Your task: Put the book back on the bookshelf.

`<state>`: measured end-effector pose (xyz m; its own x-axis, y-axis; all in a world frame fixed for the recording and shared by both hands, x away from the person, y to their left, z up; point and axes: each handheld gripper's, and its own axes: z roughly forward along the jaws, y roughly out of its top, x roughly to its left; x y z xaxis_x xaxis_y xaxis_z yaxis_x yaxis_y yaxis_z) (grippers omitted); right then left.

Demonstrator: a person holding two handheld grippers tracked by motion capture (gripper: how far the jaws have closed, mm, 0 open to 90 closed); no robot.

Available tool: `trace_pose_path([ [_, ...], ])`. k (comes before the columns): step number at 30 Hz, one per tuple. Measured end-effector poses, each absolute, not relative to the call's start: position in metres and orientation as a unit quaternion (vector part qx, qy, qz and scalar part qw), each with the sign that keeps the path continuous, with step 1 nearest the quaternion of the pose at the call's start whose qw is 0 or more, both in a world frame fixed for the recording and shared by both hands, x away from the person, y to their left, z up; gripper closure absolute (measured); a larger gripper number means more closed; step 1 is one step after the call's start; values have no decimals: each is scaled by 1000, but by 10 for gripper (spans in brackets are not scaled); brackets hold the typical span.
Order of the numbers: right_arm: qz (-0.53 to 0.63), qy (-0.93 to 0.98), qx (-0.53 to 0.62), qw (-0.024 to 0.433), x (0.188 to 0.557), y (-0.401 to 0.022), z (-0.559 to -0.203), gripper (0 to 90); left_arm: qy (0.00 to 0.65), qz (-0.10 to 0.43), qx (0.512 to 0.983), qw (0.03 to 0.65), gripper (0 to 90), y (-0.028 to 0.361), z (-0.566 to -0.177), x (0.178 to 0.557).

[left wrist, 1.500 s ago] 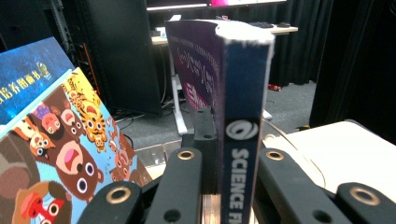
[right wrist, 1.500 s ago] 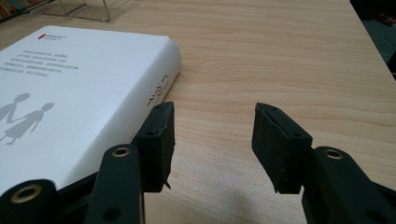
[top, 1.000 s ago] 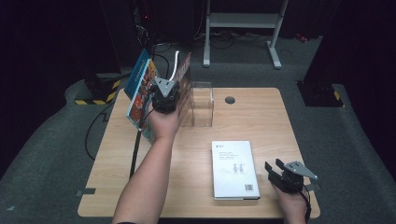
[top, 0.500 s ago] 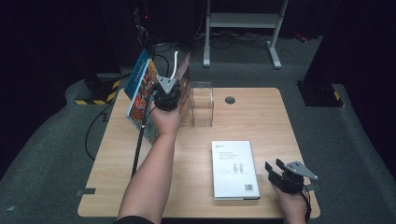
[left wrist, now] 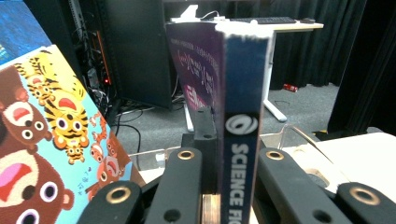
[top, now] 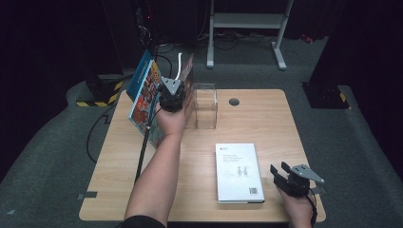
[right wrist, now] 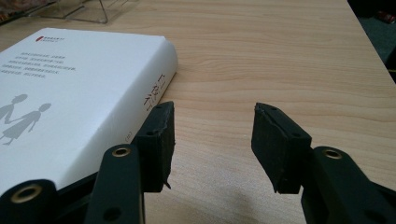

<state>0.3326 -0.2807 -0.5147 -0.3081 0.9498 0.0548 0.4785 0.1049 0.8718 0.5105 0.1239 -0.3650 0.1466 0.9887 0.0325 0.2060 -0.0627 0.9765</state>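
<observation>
My left gripper is shut on the lower edge of an upright dark book with a blue spine and purple cover, at the table's back left. Its jaws press on both sides of the book in the left gripper view, around my left gripper. A picture book with tigers and bears leans just left of it. A clear acrylic stand sits right of it. My right gripper rests open near the front right, nothing between its jaws. A white book lies flat beside it.
The wooden table has a round cable hole at the back. Bare wood stretches right of the white book. A black cable runs along the left forearm. A white desk frame stands on the floor behind.
My left gripper has sunk slightly with the dark book still in it, shifting a little toward the clear stand. The right gripper has stayed where it was.
</observation>
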Motion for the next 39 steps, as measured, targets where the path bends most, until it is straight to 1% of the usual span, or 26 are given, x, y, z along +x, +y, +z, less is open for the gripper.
trace_pose_path([
  [32, 426, 688, 519, 275, 332, -280, -514, 493, 503, 404, 584, 492, 837, 98, -374, 509],
  [39, 427, 689, 516, 275, 333, -280, -514, 493, 495, 396, 592, 498, 829, 91, -378, 506],
])
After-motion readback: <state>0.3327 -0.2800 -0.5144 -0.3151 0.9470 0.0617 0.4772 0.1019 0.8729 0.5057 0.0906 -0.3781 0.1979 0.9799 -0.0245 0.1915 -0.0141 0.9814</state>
